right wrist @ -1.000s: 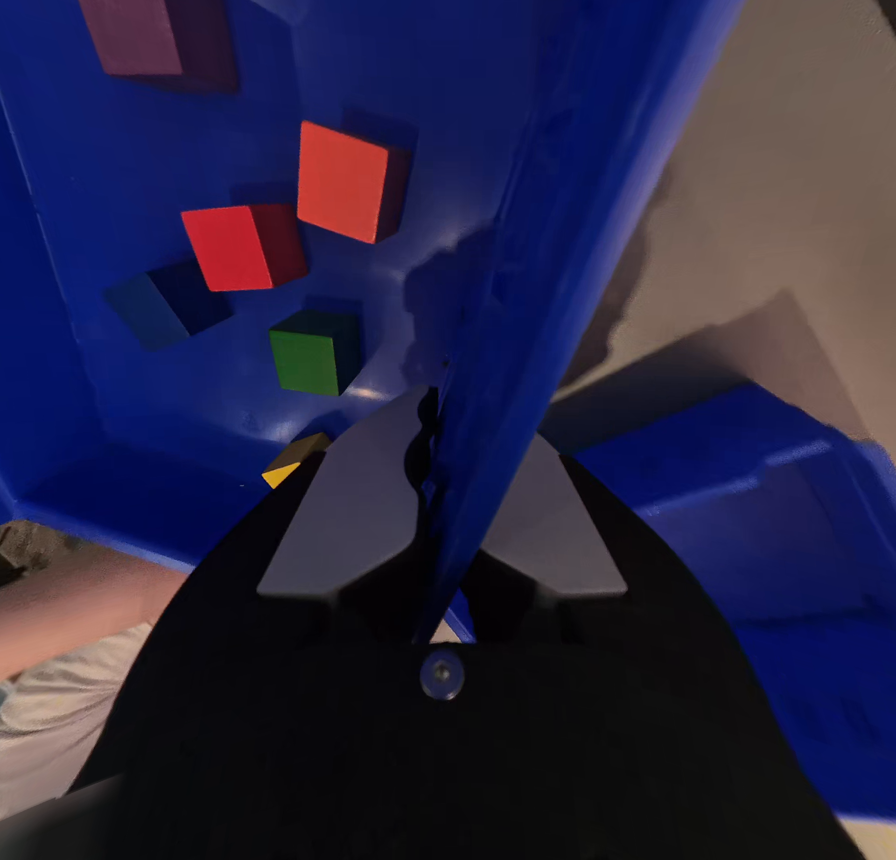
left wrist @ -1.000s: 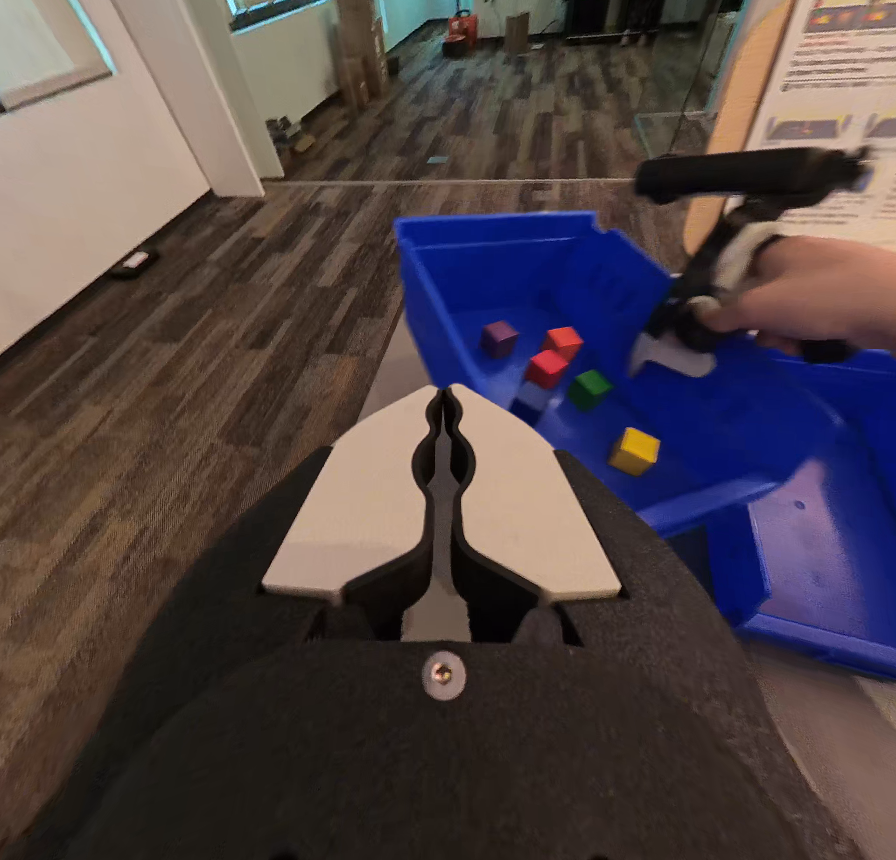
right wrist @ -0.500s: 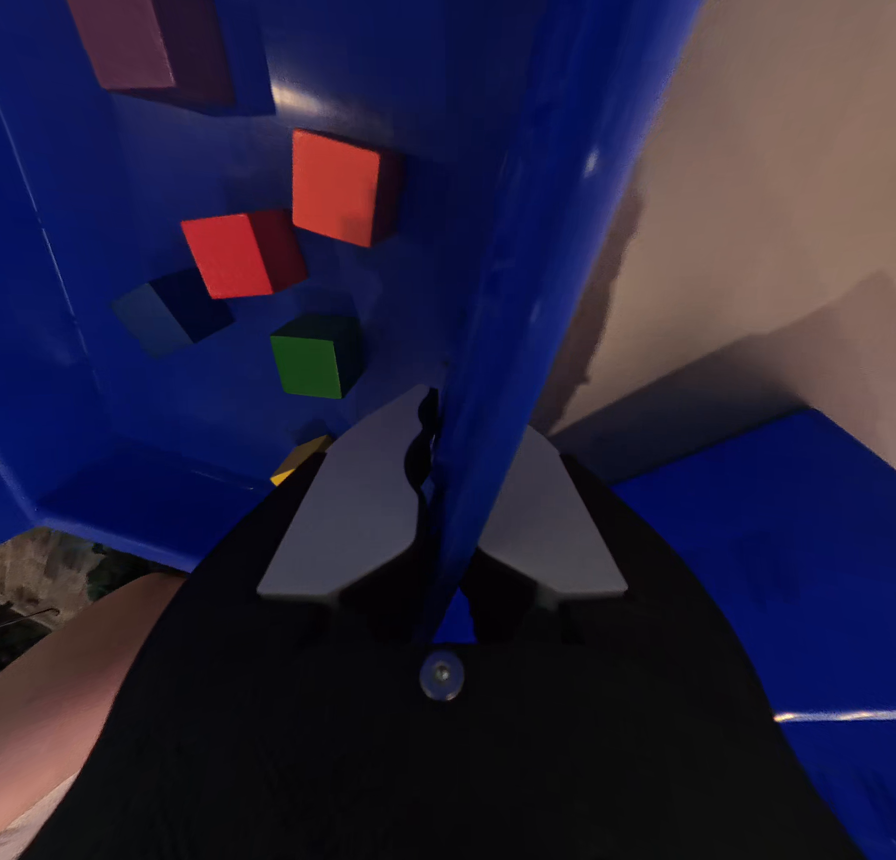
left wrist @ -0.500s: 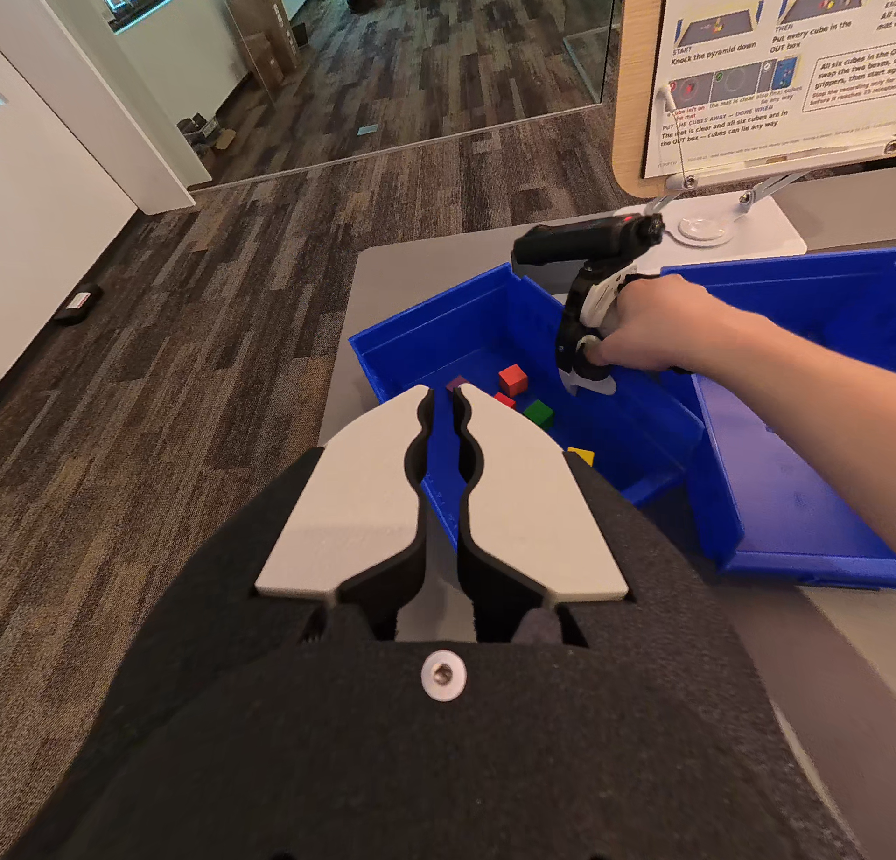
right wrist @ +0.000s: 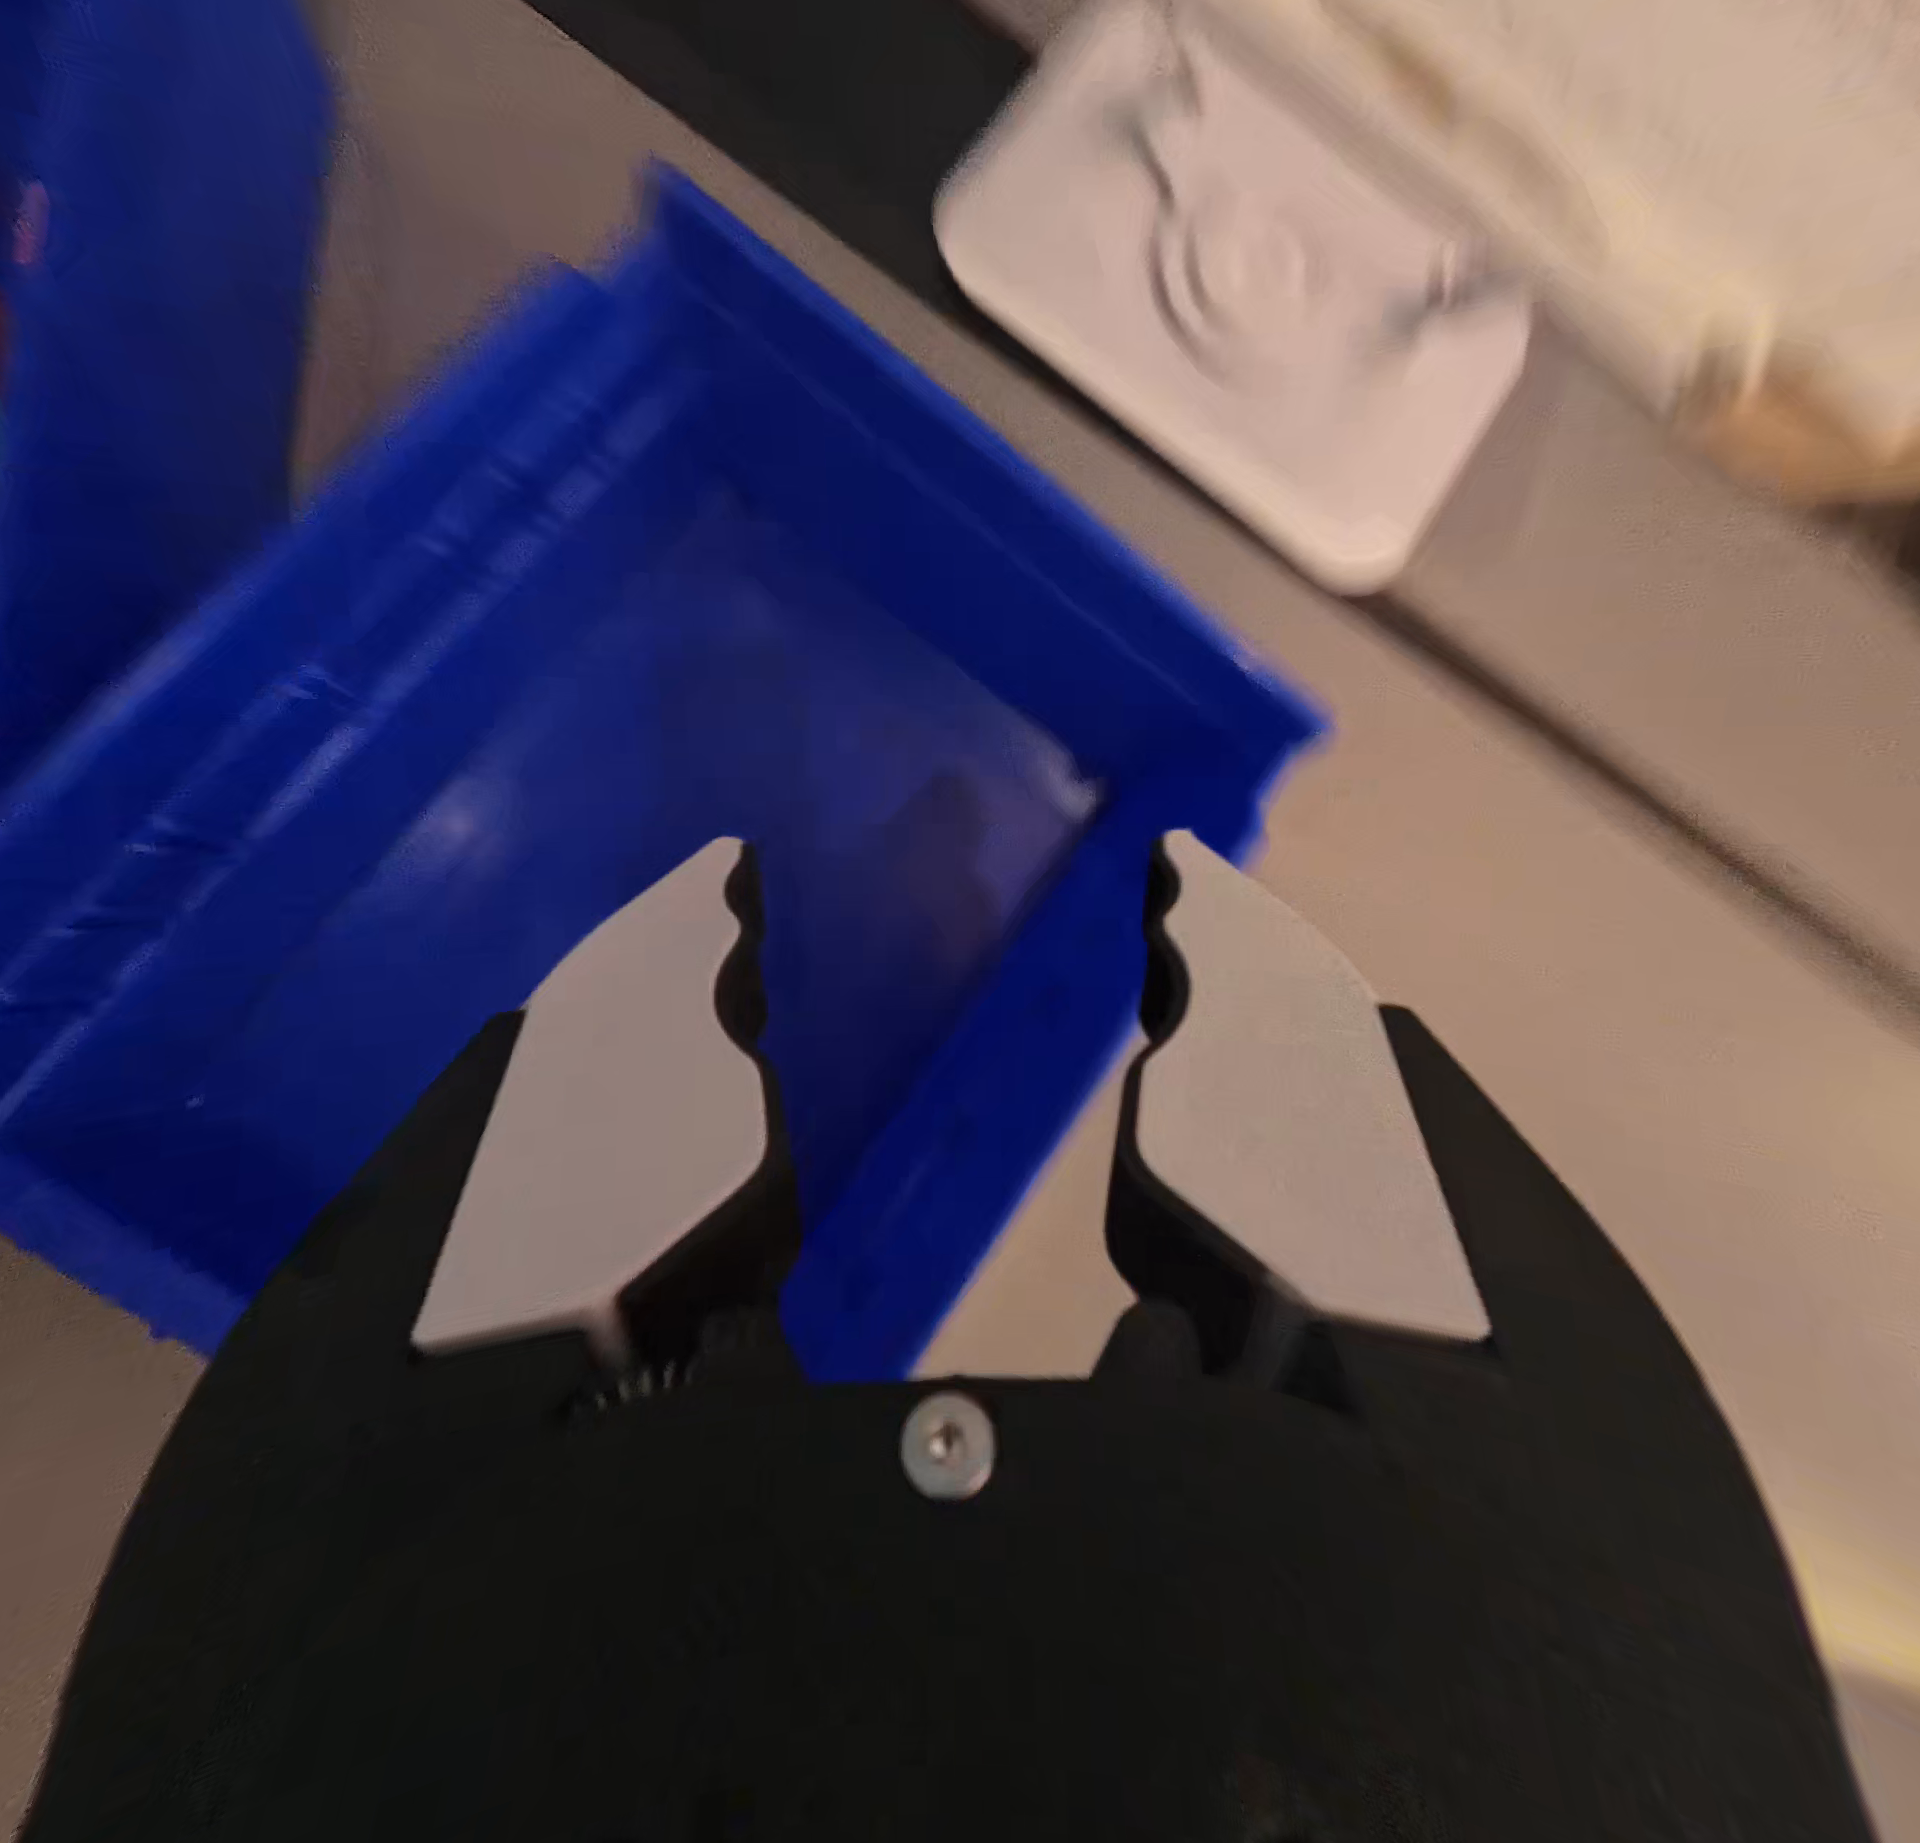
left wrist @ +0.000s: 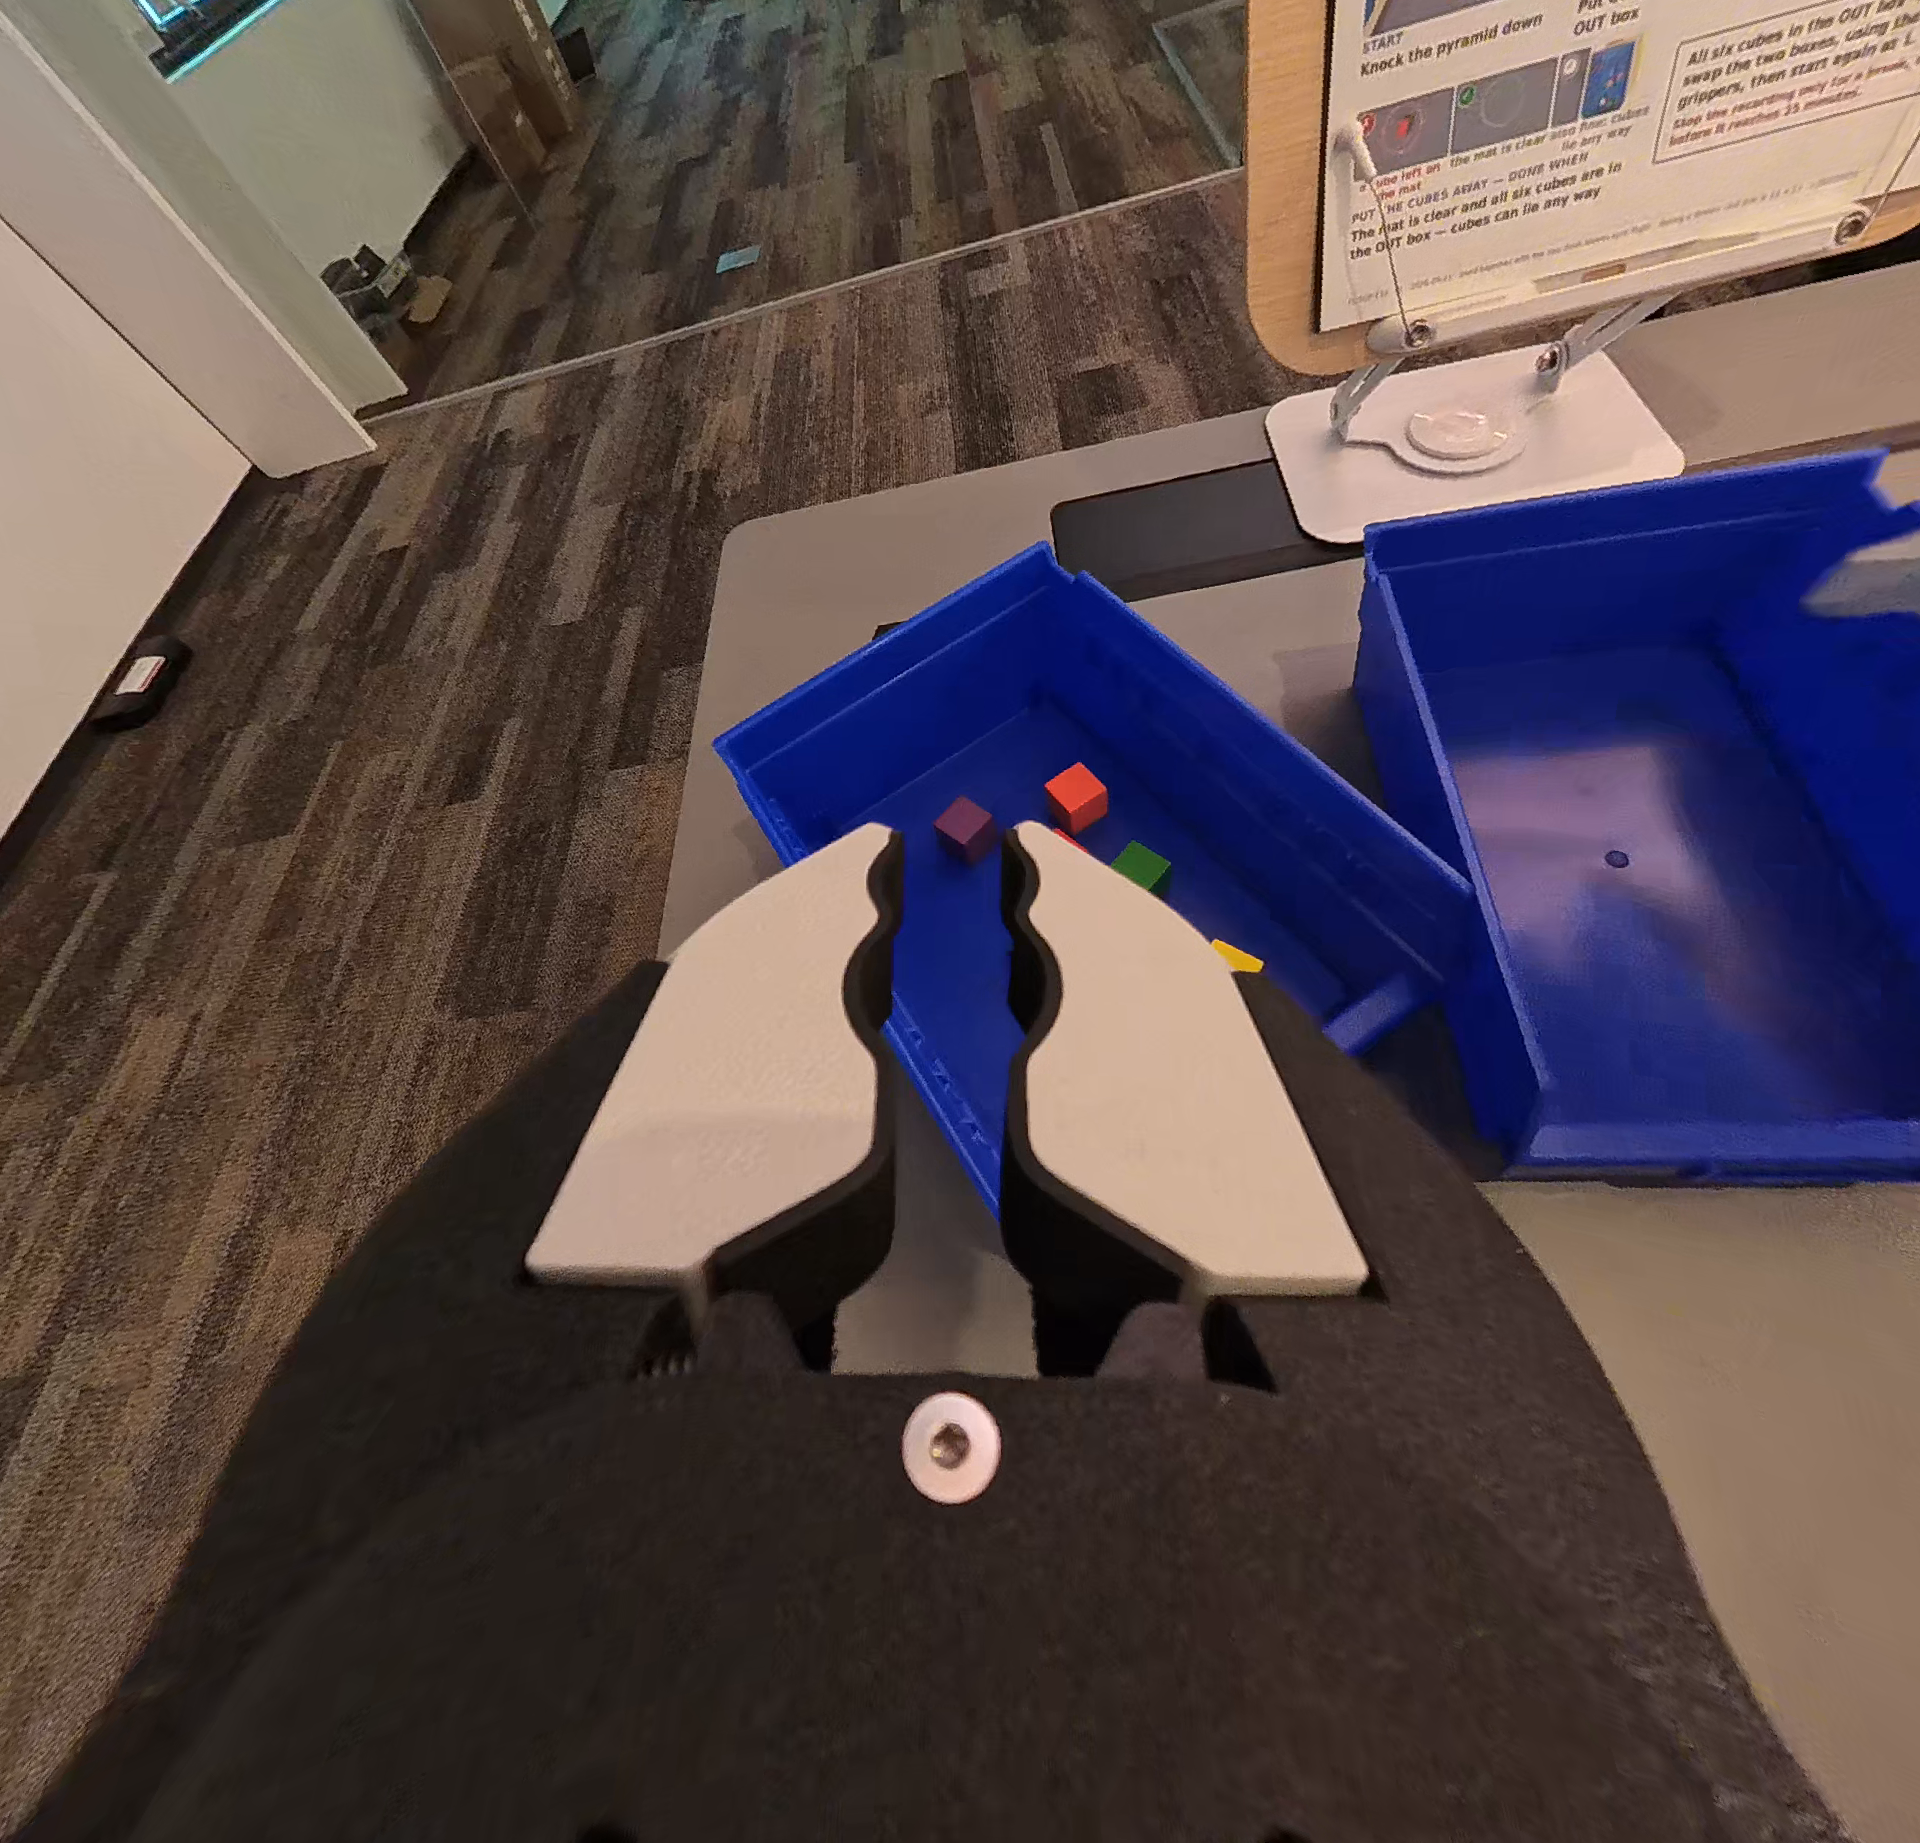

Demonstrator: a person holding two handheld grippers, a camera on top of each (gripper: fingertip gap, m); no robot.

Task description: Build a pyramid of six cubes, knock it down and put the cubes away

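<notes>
Cubes sit in the left blue bin (left wrist: 1226,713) on the counter (left wrist: 831,567): orange cube (left wrist: 1075,794), purple cube (left wrist: 964,827), green cube (left wrist: 1141,866) and yellow cube (left wrist: 1236,958) visible, others hidden, so put-away looks done. Left gripper (left wrist: 948,848) hovers above the bin's near corner, slightly parted, empty. Right gripper (right wrist: 948,858), wide apart and empty, straddles the side wall of the empty right bin (right wrist: 935,463), probably to shift it.

We see a grey table (left wrist: 1714,1430) carrying two blue bins: the cube-filled bin (left wrist: 1288,765) left of the empty bin (left wrist: 1455,962), white stand base (left wrist: 1475,453) behind it.
</notes>
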